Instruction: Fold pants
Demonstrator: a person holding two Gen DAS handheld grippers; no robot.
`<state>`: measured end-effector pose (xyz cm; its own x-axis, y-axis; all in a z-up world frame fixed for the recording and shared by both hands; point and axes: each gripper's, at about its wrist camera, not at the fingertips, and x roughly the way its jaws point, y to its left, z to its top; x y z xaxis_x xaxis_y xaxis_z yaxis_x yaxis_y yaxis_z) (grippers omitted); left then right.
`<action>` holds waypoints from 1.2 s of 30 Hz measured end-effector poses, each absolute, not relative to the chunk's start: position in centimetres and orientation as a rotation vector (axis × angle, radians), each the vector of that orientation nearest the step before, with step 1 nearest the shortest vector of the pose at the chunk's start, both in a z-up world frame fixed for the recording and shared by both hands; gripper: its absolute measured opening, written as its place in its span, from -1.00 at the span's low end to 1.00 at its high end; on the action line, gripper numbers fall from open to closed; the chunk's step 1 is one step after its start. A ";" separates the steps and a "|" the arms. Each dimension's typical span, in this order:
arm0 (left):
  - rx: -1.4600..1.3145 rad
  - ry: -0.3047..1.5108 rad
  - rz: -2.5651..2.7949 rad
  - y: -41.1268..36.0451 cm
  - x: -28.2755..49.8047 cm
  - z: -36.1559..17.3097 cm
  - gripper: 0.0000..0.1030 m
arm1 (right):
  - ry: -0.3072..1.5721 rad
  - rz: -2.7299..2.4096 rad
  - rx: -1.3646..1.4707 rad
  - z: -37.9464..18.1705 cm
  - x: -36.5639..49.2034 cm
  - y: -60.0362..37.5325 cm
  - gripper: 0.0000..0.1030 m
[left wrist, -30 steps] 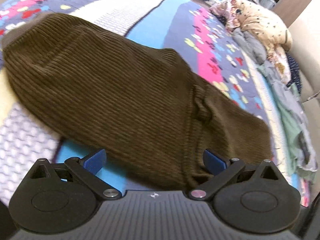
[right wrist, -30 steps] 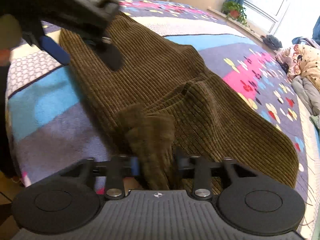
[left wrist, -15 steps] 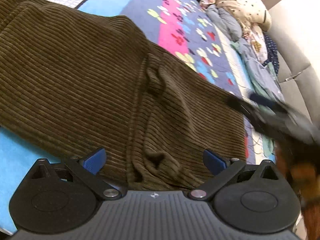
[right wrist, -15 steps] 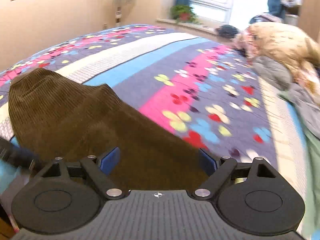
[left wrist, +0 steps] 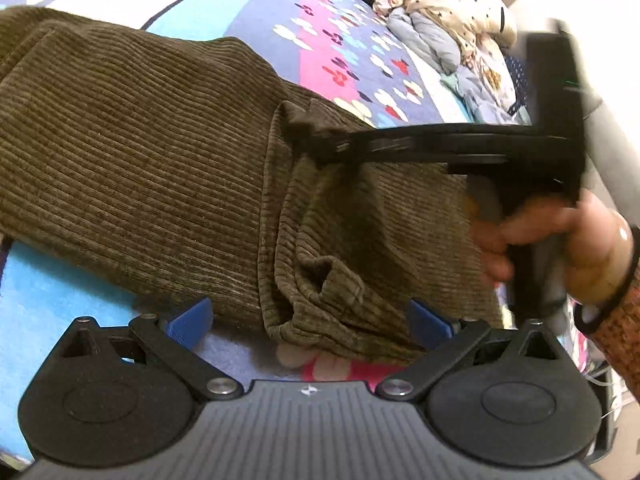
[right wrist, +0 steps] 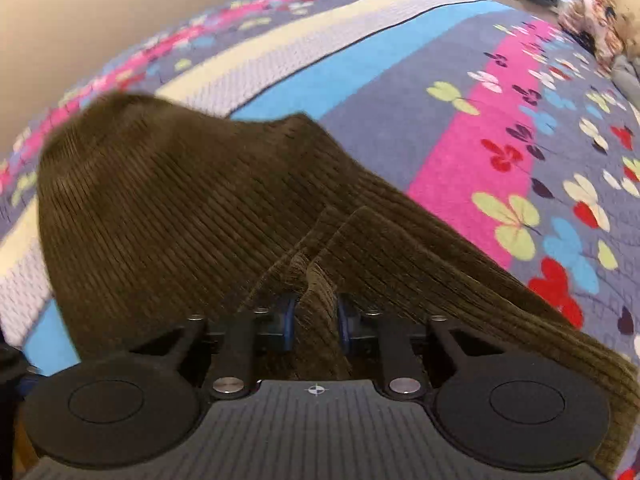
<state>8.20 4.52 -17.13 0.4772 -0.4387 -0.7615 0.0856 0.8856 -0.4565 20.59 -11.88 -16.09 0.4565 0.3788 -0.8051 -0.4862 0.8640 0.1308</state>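
Brown corduroy pants lie across the patterned bedspread, with a bunched fold near the front edge. My left gripper is open, its blue pads on either side of the bunched cloth edge. My right gripper is shut on a raised ridge of the pants. In the left wrist view the right gripper reaches in from the right, held by a hand, and pinches the ridge at mid-pants.
A heap of other clothes lies at the far right of the bed. The bedspread stretches away beyond the pants, with a beige wall to the left.
The right gripper was open half a second ago; it has come over the pants and closed on a ridge of cloth. The left gripper stayed open near the bunched edge.
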 end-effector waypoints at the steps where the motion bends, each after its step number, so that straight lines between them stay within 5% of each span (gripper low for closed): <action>1: -0.392 1.026 -0.331 4.7 8.2 -17.2 1.00 | 0.946 0.556 -0.107 -15.2 20.2 -12.3 -0.60; 6: -0.411 1.010 -0.334 4.7 8.3 -17.0 1.00 | 0.933 0.581 -0.090 -14.1 20.6 -12.1 -0.57; 10: -0.389 0.971 -0.347 4.9 7.9 -15.9 1.00 | 0.986 0.478 -0.107 -16.7 22.0 -11.1 0.01; 20: -0.353 0.962 -0.276 11.2 5.3 -14.1 1.00 | 0.941 0.651 -0.098 -13.2 12.5 -14.9 0.06; 23: -0.366 0.958 -0.209 13.1 4.7 -13.8 1.00 | 0.945 0.672 -0.195 -15.3 10.1 -12.7 -0.02; 26: -0.396 0.956 -0.180 13.4 4.6 -13.2 1.00 | 0.958 0.714 -0.215 -16.3 9.0 -11.1 -0.82; 36: -0.534 1.006 -0.205 11.7 5.8 -14.2 1.00 | 0.884 0.782 -0.181 -12.1 6.7 -11.8 -0.89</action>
<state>5.80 11.67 -14.22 0.5294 -0.4020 -0.7471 -0.0782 0.8538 -0.5148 6.68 -11.78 -12.14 0.3819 0.5382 -0.7513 -0.6802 0.7141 0.1657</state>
